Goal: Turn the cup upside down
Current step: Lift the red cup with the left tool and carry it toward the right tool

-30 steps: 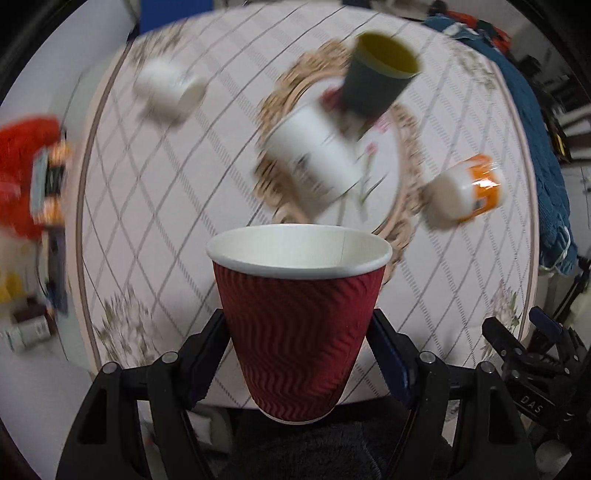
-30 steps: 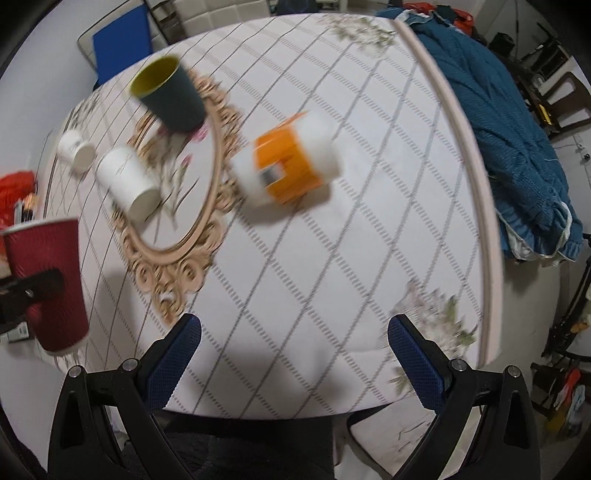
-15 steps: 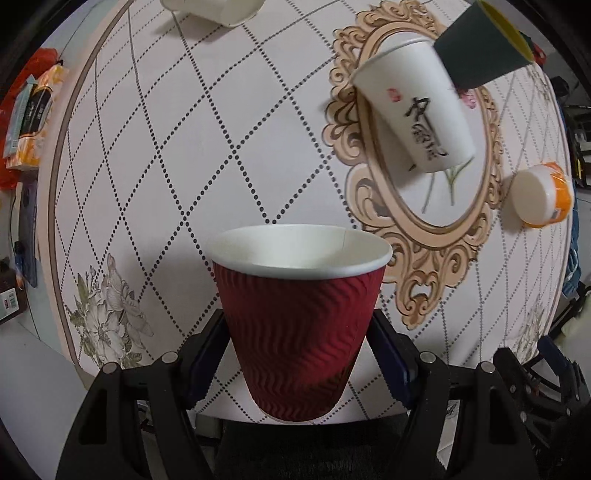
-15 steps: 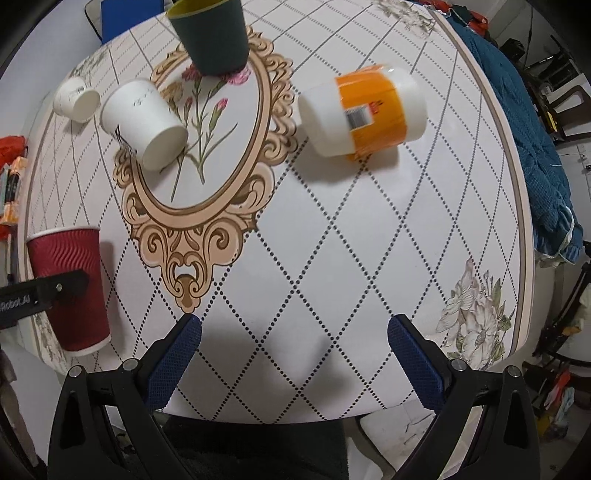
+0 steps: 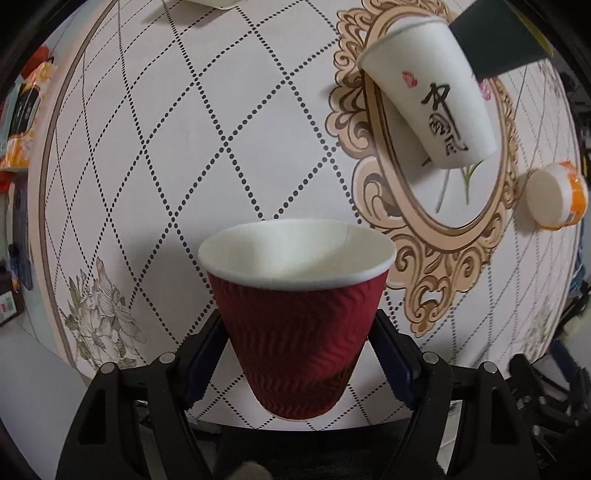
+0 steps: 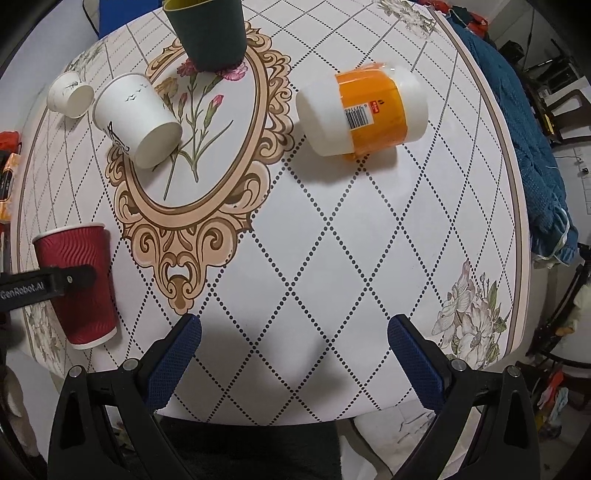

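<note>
Left tool [image 5: 301,345]: held over the near edge of the desk [image 5: 229,122], pointing forward and down at it; both blue-padded fingers [image 5: 388,354] pressed to opposite sides of a red ripple-wall paper cup [image 5: 299,343], gripping its lower half. Cup: carried between the fingers, white-lined mouth turned away from the camera, base nearest the lens; in the right wrist view it shows at the left edge, over the desk's near-left corner, rim farther from the camera than the base, whether it touches the desk I cannot tell. Right tool [image 6: 293,360]: over the near desk edge, fingers spread wide with nothing between them, aimed across the patterned top. Beyond: white paper cup with black calligraphy [image 6: 137,118], lying on its side on the ornate oval motif. Orange-labelled white tub [image 6: 364,112], on its side, right of the motif. Dark green cup with yellow lining [image 6: 207,31], standing at the motif's far end. Small white cup [image 6: 70,95], on its side, far left. Blue knitted blanket [image 6: 532,122] past the desk's right edge.
</note>
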`<action>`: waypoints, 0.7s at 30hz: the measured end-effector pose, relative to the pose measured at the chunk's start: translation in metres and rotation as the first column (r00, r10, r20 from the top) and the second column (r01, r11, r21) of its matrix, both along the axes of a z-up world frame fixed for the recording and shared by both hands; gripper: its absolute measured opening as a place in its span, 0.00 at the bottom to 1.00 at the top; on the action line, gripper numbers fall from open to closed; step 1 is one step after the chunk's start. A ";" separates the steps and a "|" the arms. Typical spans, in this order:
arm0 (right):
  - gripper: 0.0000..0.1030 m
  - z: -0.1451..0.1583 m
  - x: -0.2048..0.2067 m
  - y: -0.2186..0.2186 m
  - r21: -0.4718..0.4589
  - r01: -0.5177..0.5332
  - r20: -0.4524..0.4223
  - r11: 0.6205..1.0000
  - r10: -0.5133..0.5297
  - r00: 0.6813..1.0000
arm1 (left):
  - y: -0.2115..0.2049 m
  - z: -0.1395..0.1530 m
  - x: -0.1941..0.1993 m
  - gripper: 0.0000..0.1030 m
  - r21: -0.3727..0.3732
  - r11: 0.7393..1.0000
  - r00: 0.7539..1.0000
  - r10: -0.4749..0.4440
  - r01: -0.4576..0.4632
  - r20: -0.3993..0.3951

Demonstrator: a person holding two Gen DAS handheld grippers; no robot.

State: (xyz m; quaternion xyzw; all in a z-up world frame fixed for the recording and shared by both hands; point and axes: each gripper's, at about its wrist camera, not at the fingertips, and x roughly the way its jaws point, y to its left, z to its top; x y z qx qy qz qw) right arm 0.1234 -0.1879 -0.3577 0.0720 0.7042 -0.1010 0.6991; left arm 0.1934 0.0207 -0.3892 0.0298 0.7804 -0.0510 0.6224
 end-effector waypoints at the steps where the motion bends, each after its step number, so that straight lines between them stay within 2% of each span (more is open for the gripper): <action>1: 1.00 0.001 0.001 -0.002 0.000 -0.001 0.000 1.000 0.001 1.000 | -0.001 -0.002 -0.001 0.74 0.006 1.000 1.000 -0.005 0.005 -0.003; 3: 1.00 0.003 0.003 -0.004 0.002 0.000 0.002 1.000 0.000 1.000 | -0.004 -0.007 -0.005 0.83 0.014 1.000 1.000 -0.011 0.011 -0.014; 4: 1.00 0.003 0.003 -0.003 0.003 0.001 0.004 1.000 -0.001 1.000 | -0.005 -0.008 -0.006 0.85 0.014 1.000 1.000 -0.014 0.014 -0.015; 14: 1.00 0.005 -0.003 -0.008 0.007 0.018 0.008 1.000 -0.018 1.000 | -0.015 -0.010 -0.011 0.85 0.018 1.000 1.000 -0.022 0.022 -0.010; 17: 1.00 0.004 -0.007 -0.009 0.008 0.023 0.006 1.000 -0.023 1.000 | -0.014 -0.002 -0.005 0.85 0.026 1.000 1.000 -0.018 0.018 0.011; 21: 1.00 0.008 -0.010 -0.011 0.011 0.028 0.012 1.000 -0.028 1.000 | -0.008 0.031 -0.011 0.85 0.047 0.999 0.996 -0.026 0.022 0.081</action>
